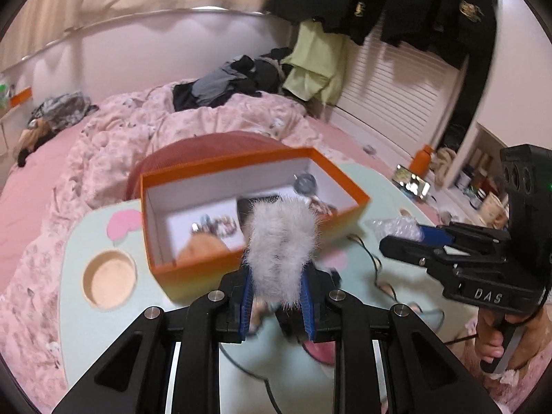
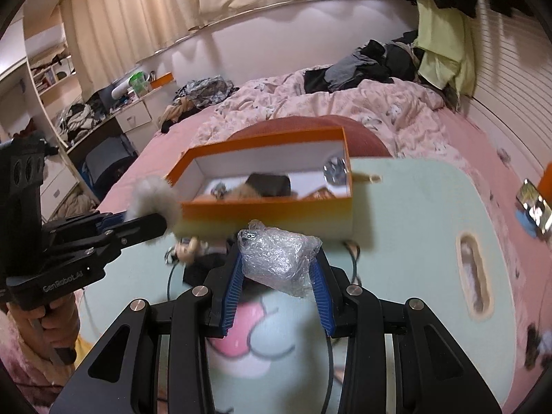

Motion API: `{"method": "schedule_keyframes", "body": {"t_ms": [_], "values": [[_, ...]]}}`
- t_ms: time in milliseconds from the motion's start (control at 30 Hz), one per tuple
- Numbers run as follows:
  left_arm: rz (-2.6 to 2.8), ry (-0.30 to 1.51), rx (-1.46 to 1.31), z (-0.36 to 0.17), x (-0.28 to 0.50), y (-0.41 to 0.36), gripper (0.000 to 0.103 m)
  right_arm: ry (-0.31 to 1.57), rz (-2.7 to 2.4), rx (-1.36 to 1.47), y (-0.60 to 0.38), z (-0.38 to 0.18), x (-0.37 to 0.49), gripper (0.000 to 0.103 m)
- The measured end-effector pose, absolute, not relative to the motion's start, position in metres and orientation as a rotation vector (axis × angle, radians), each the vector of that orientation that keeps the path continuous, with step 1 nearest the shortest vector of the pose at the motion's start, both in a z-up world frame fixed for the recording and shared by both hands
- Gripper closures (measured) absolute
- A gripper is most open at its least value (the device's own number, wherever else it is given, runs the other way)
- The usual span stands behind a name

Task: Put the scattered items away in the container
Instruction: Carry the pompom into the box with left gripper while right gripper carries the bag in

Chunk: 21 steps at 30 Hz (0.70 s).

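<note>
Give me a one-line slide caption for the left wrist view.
Left gripper holds a fluffy grey pom-pom before the open orange box, the right gripper alongside.

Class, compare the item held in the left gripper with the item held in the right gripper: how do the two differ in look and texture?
The fluffy pom-pom is opaque, pale grey and furry; the bubble-wrap bundle is clear, shiny and crinkled. The pom-pom stands tall and narrow between the left gripper pads; the bundle spreads wide across the right gripper. Both are clamped above the mint tray table, near the orange box.
</note>
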<state>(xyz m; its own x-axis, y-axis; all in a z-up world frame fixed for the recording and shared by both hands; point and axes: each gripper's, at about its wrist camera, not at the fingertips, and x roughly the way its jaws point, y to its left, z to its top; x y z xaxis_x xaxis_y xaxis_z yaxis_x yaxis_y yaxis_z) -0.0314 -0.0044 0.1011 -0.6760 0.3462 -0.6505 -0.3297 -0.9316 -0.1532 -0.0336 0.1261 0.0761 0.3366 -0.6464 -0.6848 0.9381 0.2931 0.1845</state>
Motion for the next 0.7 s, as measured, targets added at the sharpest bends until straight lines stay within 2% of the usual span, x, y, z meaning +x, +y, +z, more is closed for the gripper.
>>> {"method": "schedule_keyframes", "body": {"t_ms": [567, 633, 700], "values": [[2.644, -0.053, -1.141, 0.085, -0.115, -0.009, 0.080, 0.653, -1.109, 0.731, 0.032, 0.064, -0.006, 0.064], [2.663, -0.065, -1.158, 0.083, -0.119, -0.009, 0.075, 0.656, -1.124, 0.733, 0.026, 0.062, -0.006, 0.063], [2.666, -0.103, -1.148, 0.082, -0.119, -0.013, 0.053, 0.650, -1.144, 0.741, 0.023, 0.061, -0.008, 0.057]]}}
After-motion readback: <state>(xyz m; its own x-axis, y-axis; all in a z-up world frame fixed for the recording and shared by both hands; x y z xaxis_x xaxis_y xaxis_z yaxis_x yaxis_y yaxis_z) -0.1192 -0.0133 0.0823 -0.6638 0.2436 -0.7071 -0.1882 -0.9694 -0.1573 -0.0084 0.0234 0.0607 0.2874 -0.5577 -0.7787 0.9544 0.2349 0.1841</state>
